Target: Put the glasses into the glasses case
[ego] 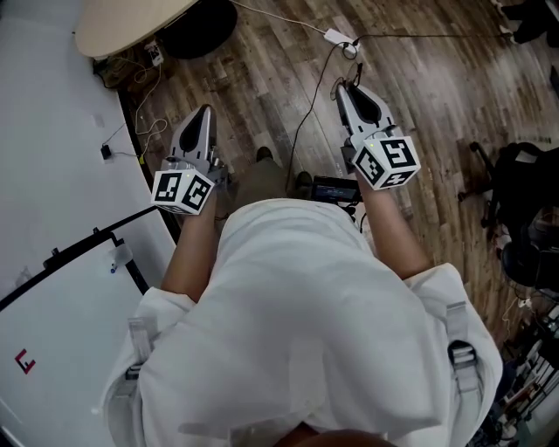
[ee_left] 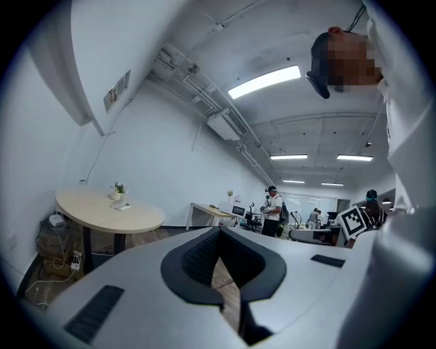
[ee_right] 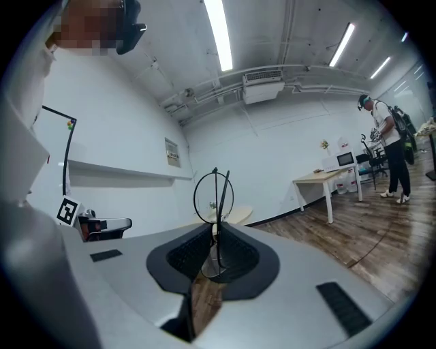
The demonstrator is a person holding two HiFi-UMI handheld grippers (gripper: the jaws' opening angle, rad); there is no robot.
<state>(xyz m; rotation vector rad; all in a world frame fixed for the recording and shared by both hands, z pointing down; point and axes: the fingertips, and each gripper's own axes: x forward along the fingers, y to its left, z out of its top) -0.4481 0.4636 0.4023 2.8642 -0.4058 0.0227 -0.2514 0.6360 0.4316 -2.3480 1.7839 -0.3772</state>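
In the right gripper view, thin black wire-framed glasses [ee_right: 216,204] stand upright between the dark pads, and my right gripper [ee_right: 214,228] is shut on them. From the head view that gripper [ego: 342,85] points forward over the wood floor; there I cannot tell the glasses from the floor cables. My left gripper [ego: 206,109] is held level with it on the left. In its own view, the left gripper [ee_left: 218,230] has its jaws together with nothing between them. No glasses case shows in any view.
I am standing on a wood floor [ego: 419,96] with cables [ego: 314,96] lying ahead. A white surface [ego: 52,131] lies on the left and a round beige table [ego: 122,26] beyond it. A black chair [ego: 524,201] is at the right. People [ee_left: 272,211] stand far off.
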